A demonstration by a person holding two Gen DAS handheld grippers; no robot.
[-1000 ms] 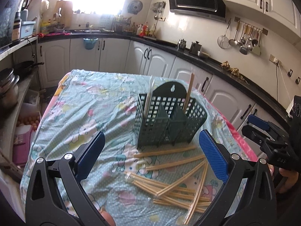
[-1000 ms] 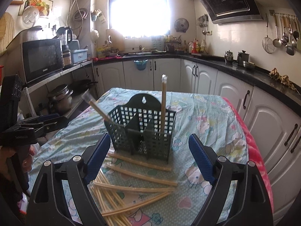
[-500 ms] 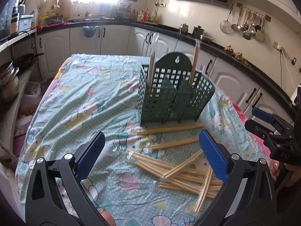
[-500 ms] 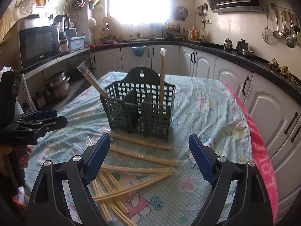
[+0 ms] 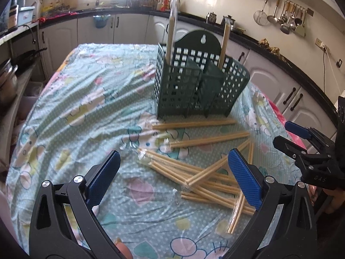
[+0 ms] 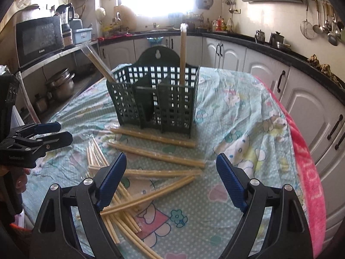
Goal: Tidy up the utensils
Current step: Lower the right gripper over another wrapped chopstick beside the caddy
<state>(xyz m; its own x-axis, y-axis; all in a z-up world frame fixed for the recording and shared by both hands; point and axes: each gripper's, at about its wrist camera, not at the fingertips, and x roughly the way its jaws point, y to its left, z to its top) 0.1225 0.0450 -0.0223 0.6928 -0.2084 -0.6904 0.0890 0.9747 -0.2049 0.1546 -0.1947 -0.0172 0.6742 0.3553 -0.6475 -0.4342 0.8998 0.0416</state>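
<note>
A dark green slotted utensil basket (image 5: 199, 86) (image 6: 155, 99) stands on the table with two wrapped chopstick pairs upright in it (image 5: 171, 36) (image 6: 182, 54). Several wrapped chopstick pairs (image 5: 204, 177) (image 6: 155, 153) lie scattered on the cloth in front of it. My left gripper (image 5: 173, 174) hovers open above the pile, nothing between its blue pads. My right gripper (image 6: 171, 178) is open too, above the same pile from the other side, empty. Each gripper shows in the other's view (image 5: 301, 142) (image 6: 36, 138).
The table wears a pale green cartoon-print cloth (image 5: 82, 99) over a pink one (image 6: 306, 161). White cabinets (image 6: 301, 99) and a black counter run close along the right. Pots (image 6: 60, 84) sit on a low shelf to the left.
Both grippers have sunk toward the table and tipped further down; the basket and chopstick pile now look larger and nearer. The jaws stay equally wide.
</note>
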